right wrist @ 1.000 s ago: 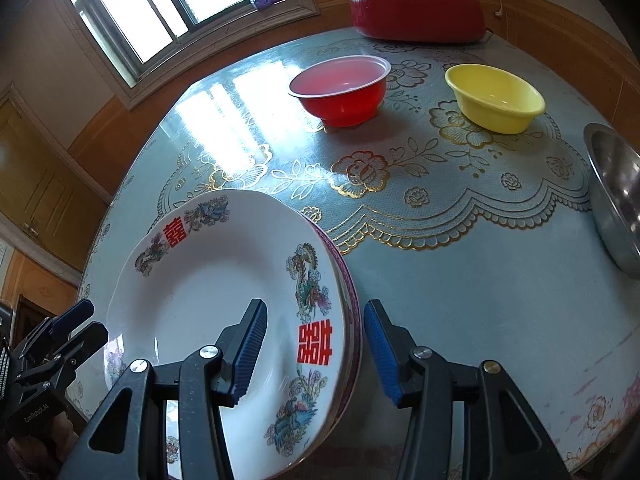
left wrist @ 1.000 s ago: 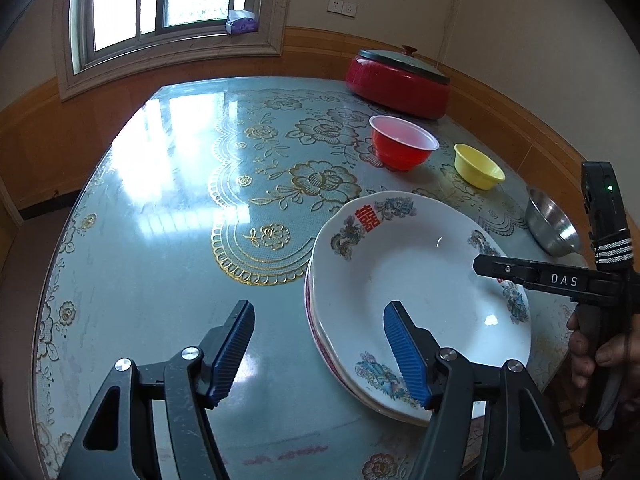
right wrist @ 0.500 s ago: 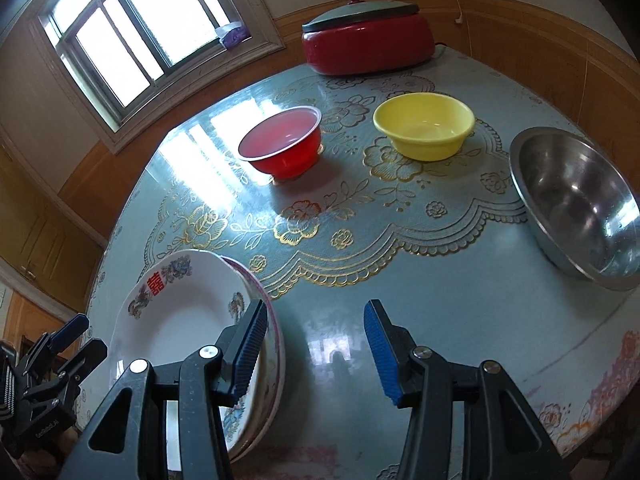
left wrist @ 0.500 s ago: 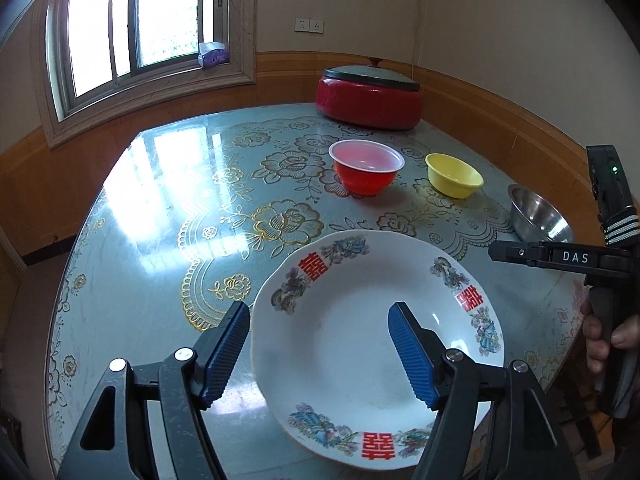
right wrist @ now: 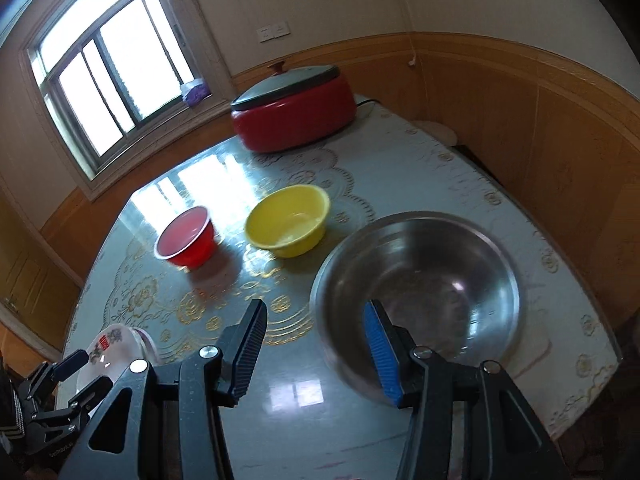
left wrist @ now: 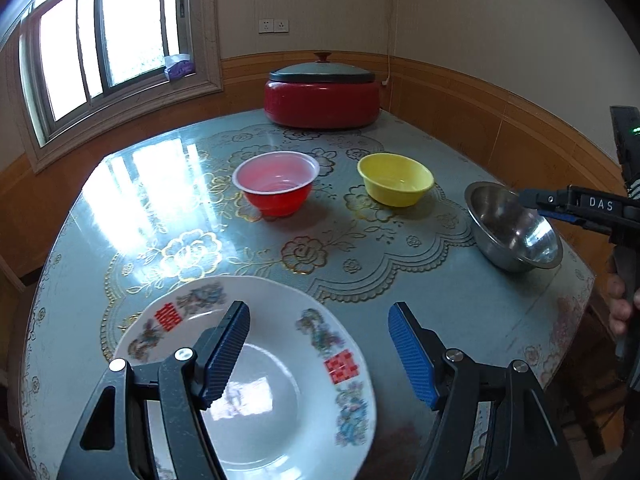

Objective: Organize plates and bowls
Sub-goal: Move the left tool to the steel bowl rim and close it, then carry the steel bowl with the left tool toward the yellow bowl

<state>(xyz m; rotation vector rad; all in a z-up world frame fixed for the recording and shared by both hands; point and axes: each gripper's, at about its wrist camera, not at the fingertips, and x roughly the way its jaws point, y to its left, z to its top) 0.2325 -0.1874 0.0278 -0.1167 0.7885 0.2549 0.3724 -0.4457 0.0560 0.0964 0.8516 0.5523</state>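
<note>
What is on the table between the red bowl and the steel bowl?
The yellow bowl stands between the red bowl and the steel bowl, apart from both. The left wrist view shows the row most clearly; the right wrist view agrees.

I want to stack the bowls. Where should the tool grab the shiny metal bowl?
Probably the near rim of the metal bowl, coming down from above and in front: one finger inside, one outside. The bowl sits upright and open, its wall thin and sloping, and it looks too wide to grip across. The right tool is open, almost there.
</note>
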